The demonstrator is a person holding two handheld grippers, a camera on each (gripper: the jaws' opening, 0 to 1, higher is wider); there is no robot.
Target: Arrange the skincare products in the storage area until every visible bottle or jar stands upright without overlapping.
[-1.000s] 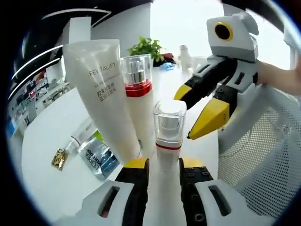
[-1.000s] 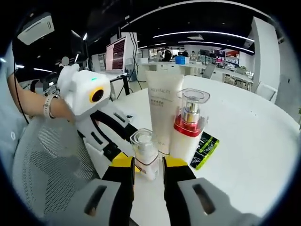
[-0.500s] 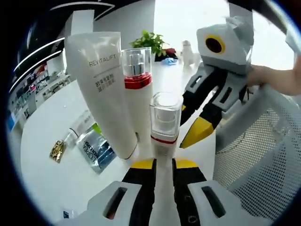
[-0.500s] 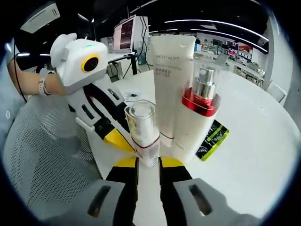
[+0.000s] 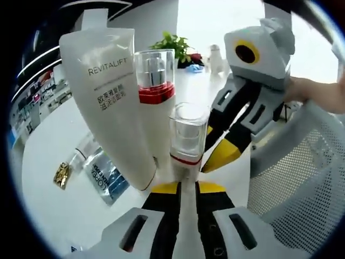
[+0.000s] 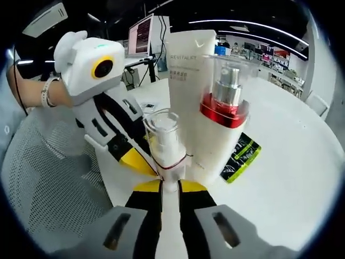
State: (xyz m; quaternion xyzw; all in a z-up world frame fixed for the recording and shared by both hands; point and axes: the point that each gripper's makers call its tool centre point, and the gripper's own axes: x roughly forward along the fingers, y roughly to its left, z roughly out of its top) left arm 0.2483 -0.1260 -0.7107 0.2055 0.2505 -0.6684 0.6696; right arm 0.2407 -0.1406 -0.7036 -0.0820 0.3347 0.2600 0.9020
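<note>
hidden: base of small bottle [image 5: 187,141] sits behind the yellow tips of both grippers; its foot is not visible. Tube [image 5: 114,102] bottom end is cut off behind the pump bottle [image 5: 156,108] and small bottle.
hard to tell: print on the sachets [image 5: 105,174] left of the tube in the left gripper view is too blurred to read; small gold item [image 5: 61,175] beside them unclear.
left gripper [image 5: 181,189]: jaws pinched tight on the small bottle's lower body.
right gripper [image 6: 169,188]: jaws clamped on the same small bottle, from the opposite side.
small bottle: upright, long axis vertical, clear cap up, red band at neck; just in front of pump bottle, touching or nearly so.
pump bottle: upright, clear cap over silver pump, red collar; between small bottle and tube.
tube: stands cap down, leans slightly, REVITALIFT print; touching pump bottle.
around: white table [image 6: 280,178]; green-black sachet [image 6: 240,156] beside pump bottle; mesh chair [image 6: 48,178] near small bottle; plant [image 5: 171,51] far behind.
</note>
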